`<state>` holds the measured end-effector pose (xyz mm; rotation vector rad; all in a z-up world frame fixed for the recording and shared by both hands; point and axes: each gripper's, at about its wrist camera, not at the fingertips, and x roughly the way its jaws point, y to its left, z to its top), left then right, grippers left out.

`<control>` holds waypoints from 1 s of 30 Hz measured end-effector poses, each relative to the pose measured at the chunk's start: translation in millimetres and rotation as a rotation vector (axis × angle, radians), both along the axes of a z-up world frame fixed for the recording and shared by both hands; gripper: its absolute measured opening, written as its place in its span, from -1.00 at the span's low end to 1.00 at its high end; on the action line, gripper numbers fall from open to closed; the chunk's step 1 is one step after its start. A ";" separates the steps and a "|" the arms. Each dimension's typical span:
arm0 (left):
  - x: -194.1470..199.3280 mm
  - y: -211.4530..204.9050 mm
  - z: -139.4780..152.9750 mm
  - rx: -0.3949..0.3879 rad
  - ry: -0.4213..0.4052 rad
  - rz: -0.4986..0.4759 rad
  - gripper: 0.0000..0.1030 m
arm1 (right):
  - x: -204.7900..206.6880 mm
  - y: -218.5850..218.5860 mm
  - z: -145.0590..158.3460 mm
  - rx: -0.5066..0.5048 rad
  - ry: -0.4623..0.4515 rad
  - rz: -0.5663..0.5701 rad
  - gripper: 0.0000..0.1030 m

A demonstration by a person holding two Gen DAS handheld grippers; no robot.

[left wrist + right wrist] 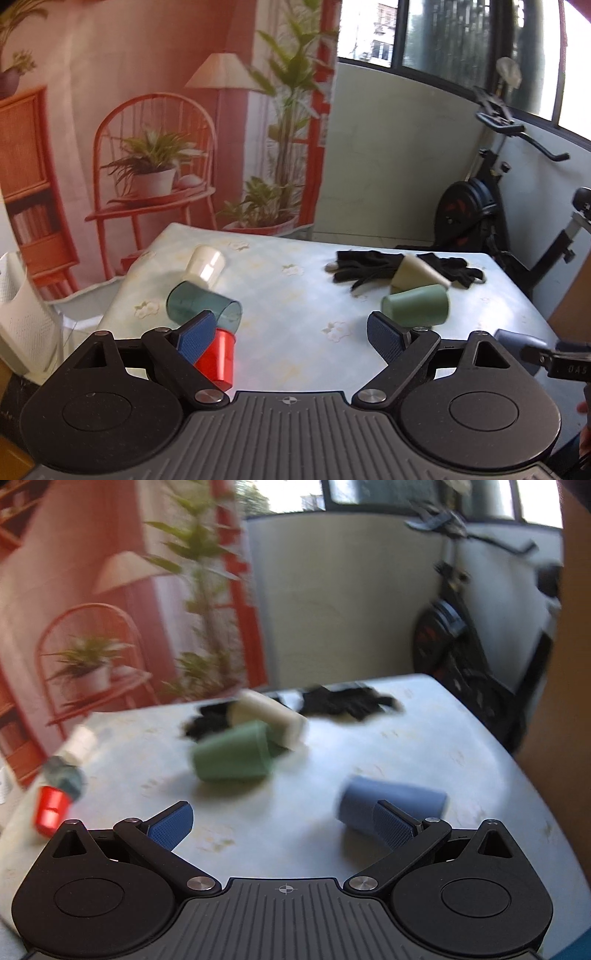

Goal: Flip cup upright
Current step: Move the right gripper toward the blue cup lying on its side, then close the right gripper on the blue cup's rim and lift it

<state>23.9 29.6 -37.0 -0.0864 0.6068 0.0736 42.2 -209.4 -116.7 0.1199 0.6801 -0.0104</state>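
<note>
Several cups lie on their sides on the table (288, 295). In the left wrist view a red cup (218, 356), a dark teal cup (203, 306) and a white cup (205, 266) are at the left. A green cup (417, 305) and a cream cup (415, 275) are at the right. My left gripper (291, 338) is open and empty above the table. In the right wrist view, which is blurred, a blue cup (391, 808) lies just ahead of my open right gripper (282, 825), partly behind its right finger. The green cup (232, 755) and cream cup (269, 718) lie farther off.
Black gloves (373, 266) lie at the table's far side around the cream cup. An exercise bike (491, 206) stands right of the table. A white basket (18, 314) stands at the left. A printed backdrop (147, 110) hangs behind.
</note>
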 end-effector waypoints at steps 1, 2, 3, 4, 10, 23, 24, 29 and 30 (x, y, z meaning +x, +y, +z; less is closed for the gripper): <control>0.4 1.5 -1.8 0.000 -0.002 0.010 0.75 | 5.6 -6.3 -11.9 -0.020 0.010 -0.024 0.99; 0.9 2.9 -3.2 0.001 -0.006 0.018 0.75 | 10.9 -12.2 -20.9 -0.031 0.024 -0.044 0.98; 0.6 4.0 -4.0 0.002 -0.009 0.026 0.75 | 15.9 -19.2 -28.4 -0.027 0.044 -0.063 0.98; 0.6 4.9 -4.8 0.005 -0.011 0.031 0.75 | 21.0 -29.9 -36.6 -0.003 0.062 -0.085 0.98; 5.6 9.1 -5.9 -0.009 -0.003 0.047 0.75 | 23.9 -49.9 -41.2 0.053 0.072 -0.147 0.98; 11.3 10.7 -15.3 -0.001 0.004 0.034 0.75 | 33.3 -18.3 -41.7 0.075 0.119 -0.065 0.97; 12.3 10.9 -16.2 -0.002 0.007 0.039 0.75 | 36.7 -14.4 -41.0 0.082 0.120 -0.056 0.97; 21.3 16.3 -18.3 0.017 0.002 0.059 0.75 | 47.3 1.1 -36.1 0.051 0.112 -0.012 0.97; 23.8 17.5 -18.4 0.022 0.003 0.061 0.75 | 47.6 2.1 -35.1 0.040 0.109 -0.002 0.97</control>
